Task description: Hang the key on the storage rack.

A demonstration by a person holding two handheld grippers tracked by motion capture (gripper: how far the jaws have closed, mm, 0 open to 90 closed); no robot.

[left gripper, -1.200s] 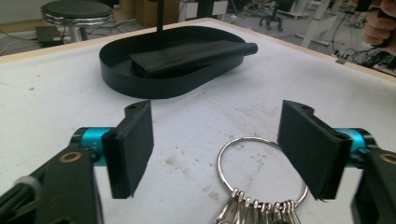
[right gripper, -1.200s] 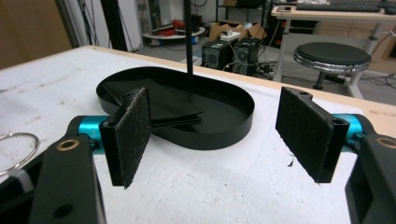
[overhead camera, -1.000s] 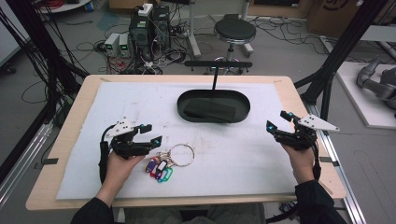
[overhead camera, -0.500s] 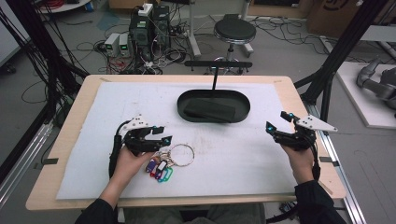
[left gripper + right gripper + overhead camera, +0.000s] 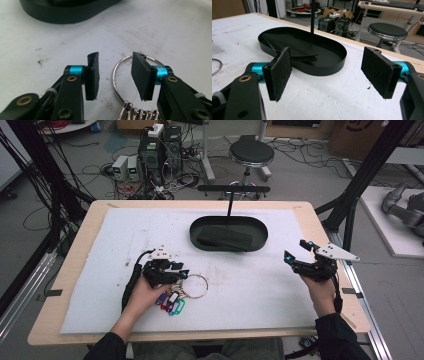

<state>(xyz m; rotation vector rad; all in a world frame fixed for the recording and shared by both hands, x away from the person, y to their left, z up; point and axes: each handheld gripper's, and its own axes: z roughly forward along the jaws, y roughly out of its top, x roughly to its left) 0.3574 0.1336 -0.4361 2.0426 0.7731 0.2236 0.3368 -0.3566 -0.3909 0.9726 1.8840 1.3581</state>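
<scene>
The left hand-held gripper (image 5: pixel 115 75) is low over the white-covered counter (image 5: pixel 280 285), its jaws straddling one side of the large key ring (image 5: pixel 117 75). They have just been closing but stand partly apart, pads not yet pressing the wire. The ring lies flat, its bunch of coloured key tags (image 5: pixel 171 302) fanned toward the person. The right hand-held gripper (image 5: pixel 327 72) hovers wide open and empty, well apart, near the black oval tray (image 5: pixel 260 227).
</scene>
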